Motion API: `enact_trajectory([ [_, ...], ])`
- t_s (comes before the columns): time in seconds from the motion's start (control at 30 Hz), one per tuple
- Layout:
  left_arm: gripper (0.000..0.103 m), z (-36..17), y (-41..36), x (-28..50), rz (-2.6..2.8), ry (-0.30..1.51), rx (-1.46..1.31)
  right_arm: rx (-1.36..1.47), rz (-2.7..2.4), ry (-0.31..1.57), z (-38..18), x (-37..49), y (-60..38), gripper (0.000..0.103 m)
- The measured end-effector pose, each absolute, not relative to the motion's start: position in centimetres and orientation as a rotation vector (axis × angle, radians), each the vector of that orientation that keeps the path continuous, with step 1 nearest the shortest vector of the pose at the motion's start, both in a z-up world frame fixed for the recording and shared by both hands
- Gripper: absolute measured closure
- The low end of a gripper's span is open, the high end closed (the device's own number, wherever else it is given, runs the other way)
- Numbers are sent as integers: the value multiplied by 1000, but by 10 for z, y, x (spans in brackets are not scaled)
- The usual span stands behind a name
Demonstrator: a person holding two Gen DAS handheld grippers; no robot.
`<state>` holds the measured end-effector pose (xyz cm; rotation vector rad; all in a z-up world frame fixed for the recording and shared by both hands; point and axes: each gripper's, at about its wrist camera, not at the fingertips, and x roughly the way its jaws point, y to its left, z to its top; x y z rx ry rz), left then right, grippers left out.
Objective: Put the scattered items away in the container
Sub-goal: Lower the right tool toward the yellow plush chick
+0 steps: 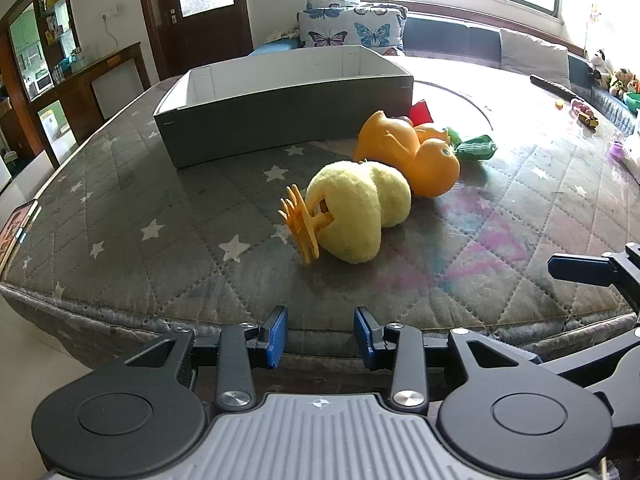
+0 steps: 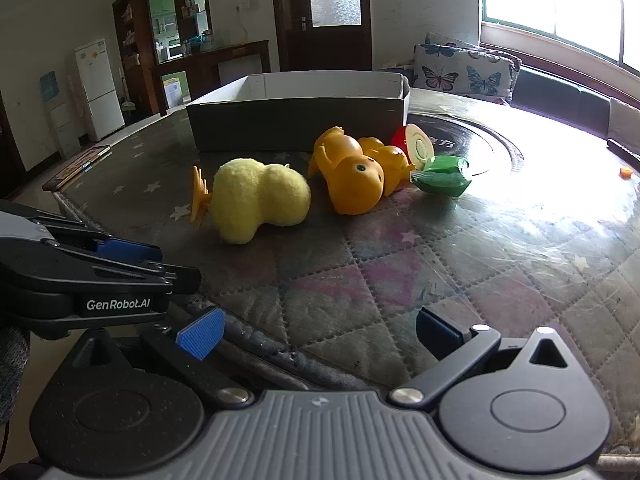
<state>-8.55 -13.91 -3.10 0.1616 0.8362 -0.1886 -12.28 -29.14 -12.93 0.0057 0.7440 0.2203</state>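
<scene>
Left gripper [image 1: 321, 334] at table edge, pads apart, empty. Right gripper [image 2: 316, 334] alongside, pads wide apart, empty. Plush chick [image 1: 358, 210] on its side on the quilted cover [image 1: 160, 216], nearest; orange duck [image 1: 412, 156] touches it behind; red piece [image 2: 412, 144] and green piece [image 2: 442, 176] beyond. Box [image 1: 280, 112] just behind the pile, looks empty. Risks: plush compresses and slips from a shallow pinch; grabbing chick may drag duck along; box wall may snag toys on entry
</scene>
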Motion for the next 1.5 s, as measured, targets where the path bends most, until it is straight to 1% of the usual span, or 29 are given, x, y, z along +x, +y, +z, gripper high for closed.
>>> enact_trajectory([
  [1.5, 64, -27, -139, -54, -192, 871, 139, 2, 263, 751, -127, -102, -274, 1],
])
